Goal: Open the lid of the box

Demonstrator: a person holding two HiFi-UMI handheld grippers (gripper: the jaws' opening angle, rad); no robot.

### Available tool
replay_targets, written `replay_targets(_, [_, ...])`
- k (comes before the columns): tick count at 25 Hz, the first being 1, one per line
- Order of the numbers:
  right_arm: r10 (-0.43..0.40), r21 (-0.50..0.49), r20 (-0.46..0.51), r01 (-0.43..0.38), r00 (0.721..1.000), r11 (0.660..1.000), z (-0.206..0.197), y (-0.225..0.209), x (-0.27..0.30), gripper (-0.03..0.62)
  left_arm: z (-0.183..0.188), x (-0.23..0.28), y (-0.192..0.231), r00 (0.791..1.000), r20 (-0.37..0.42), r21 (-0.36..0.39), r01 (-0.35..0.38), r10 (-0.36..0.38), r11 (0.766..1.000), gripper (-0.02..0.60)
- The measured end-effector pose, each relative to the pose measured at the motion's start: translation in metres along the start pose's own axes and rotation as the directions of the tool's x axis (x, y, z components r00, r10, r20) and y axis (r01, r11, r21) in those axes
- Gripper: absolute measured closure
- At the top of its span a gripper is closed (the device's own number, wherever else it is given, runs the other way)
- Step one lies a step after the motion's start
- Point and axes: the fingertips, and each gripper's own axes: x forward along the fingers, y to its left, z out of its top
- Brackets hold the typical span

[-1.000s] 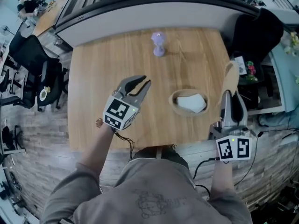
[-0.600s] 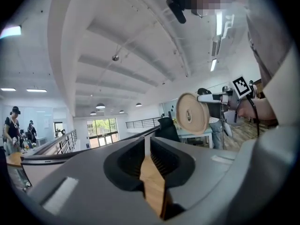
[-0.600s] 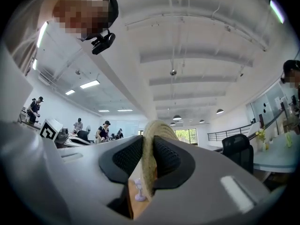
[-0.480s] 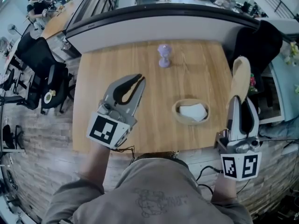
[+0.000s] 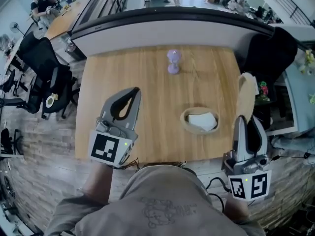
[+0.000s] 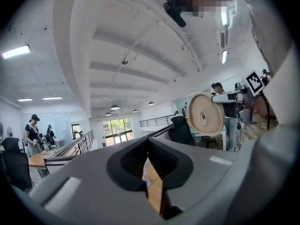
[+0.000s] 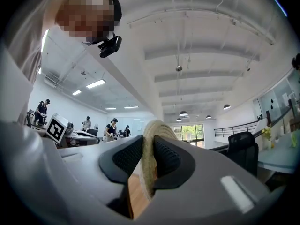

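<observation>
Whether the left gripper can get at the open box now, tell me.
Probably yes: the left gripper, jaws shut and empty, hangs over bare table beside the box; nothing lies between them, and the right gripper holds the lid aside.

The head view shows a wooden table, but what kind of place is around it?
Probably an open-plan office or lab: black office chairs stand beside the table, a person is at a long desk farther back, and strip lights line a high white ceiling.

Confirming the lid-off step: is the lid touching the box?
Apart. The head view shows the lid clamped in the right gripper, with bare tabletop between it and the open box.
</observation>
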Motion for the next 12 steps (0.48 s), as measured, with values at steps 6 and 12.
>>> replay_targets(6, [0.002, 0.042, -0.028, 0.0, 1.0, 0.999, -0.012, -0.002, 0.003, 0.511, -0.011, -0.002, -0.002, 0.999, -0.044, -0.026, -0.013, 0.012, 1.0, 0.583])
replay_targets(12, [-0.004, 0.037, -0.029, 0.006, 1.0, 0.999, -0.015, -0.004, 0.003, 0.511, -0.01, 0.001, -0.009, 0.999, -0.04, -0.025, 0.001, -0.002, 1.0, 0.583])
